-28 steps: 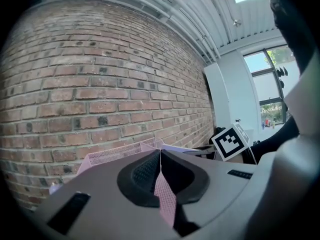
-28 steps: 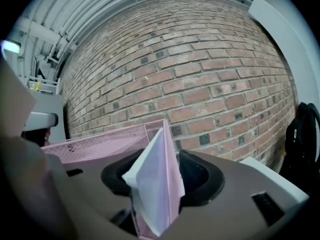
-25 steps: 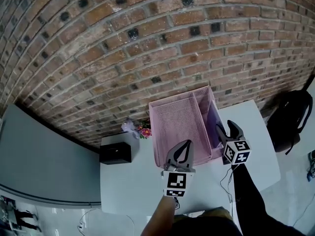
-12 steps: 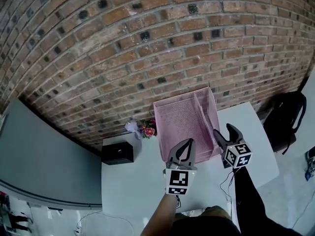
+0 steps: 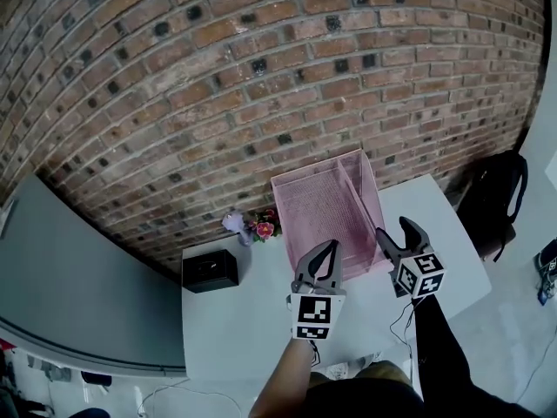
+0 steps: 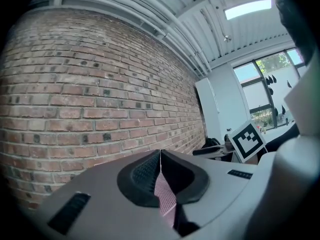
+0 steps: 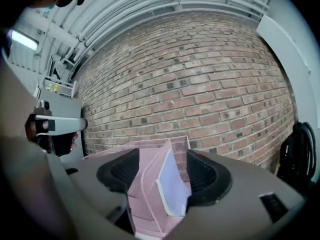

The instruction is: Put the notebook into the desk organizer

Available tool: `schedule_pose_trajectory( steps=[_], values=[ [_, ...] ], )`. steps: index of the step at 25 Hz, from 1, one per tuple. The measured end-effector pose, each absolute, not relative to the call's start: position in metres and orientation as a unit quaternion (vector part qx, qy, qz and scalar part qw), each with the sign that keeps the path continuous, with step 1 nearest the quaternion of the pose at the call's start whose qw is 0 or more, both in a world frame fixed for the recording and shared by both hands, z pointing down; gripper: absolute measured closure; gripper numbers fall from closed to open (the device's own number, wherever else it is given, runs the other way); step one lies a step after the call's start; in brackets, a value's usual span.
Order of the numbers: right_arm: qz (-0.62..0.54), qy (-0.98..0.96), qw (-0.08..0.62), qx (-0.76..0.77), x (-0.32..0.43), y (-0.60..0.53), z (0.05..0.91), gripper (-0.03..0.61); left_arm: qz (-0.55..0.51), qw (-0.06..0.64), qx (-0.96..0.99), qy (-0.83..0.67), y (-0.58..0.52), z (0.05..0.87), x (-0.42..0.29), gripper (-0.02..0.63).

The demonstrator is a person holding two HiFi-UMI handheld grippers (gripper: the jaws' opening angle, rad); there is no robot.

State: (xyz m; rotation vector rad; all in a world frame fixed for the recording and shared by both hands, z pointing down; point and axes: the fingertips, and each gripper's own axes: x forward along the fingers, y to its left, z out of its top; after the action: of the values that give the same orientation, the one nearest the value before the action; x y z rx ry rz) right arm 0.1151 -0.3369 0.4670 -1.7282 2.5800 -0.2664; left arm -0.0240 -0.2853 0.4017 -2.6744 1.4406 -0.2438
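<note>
notebook (image 7: pixel 172 189) stands in narrow compartment of desk organizer (image 5: pixel 318 207). right gripper (image 5: pixel 394 230): jaws just opened, spread, empty. left gripper (image 5: pixel 324 249): jaws pressed together.

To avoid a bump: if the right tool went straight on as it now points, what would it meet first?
Probably the desk organizer, near its divider wall; the notebook stands in the narrow compartment. The jaws of the right tool have just been opening, nothing between them. Depth is unclear.

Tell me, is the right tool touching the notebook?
Apart. The right gripper view shows the right tool open, short of the notebook standing in the pink organizer.
</note>
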Motion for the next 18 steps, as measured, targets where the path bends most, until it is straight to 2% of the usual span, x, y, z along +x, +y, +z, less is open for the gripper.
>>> schedule_pose_trajectory(
  steps=[18],
  values=[
    [0.041, 0.813, -0.019, -0.581, 0.078, -0.229, 0.399, 0.296, -0.058, 0.067, -0.893, 0.441, -0.220, 0.384, -0.043, 0.597]
  ],
)
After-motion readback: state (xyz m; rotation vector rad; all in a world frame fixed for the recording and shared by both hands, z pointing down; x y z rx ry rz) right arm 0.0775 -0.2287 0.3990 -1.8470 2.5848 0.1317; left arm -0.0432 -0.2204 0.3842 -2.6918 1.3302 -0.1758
